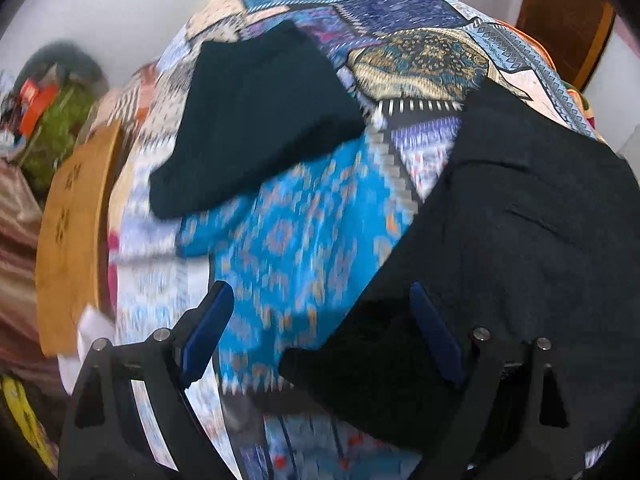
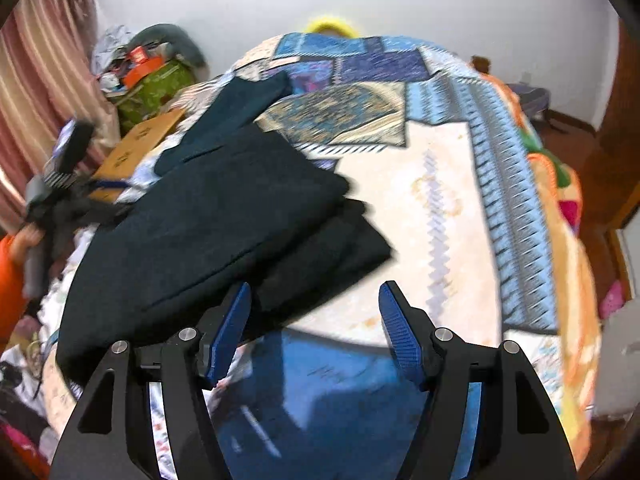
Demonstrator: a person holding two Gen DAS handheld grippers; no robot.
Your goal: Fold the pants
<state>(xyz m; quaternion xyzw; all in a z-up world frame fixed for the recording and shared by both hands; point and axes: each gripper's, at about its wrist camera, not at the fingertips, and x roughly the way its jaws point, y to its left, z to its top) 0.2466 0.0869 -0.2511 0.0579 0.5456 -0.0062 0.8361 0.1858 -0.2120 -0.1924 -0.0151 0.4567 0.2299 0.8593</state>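
Dark navy pants (image 2: 208,216) lie partly folded on a patchwork bedspread (image 2: 432,184). In the right wrist view they fill the left half, one leg running toward the far left. My right gripper (image 2: 314,330) is open and empty, just in front of the pants' near edge. In the left wrist view the pants' wide part (image 1: 512,248) lies at the right and a leg end (image 1: 256,120) at upper middle. My left gripper (image 1: 320,332) is open, its right finger over the dark cloth, holding nothing. The left gripper also shows in the right wrist view (image 2: 60,196), at the far left.
A cardboard box (image 1: 76,236) stands at the bed's left side, with a green bag and clutter (image 2: 152,80) behind it. A striped curtain (image 2: 44,80) hangs at the left. A white wall is at the back, wooden furniture (image 1: 568,16) at the right.
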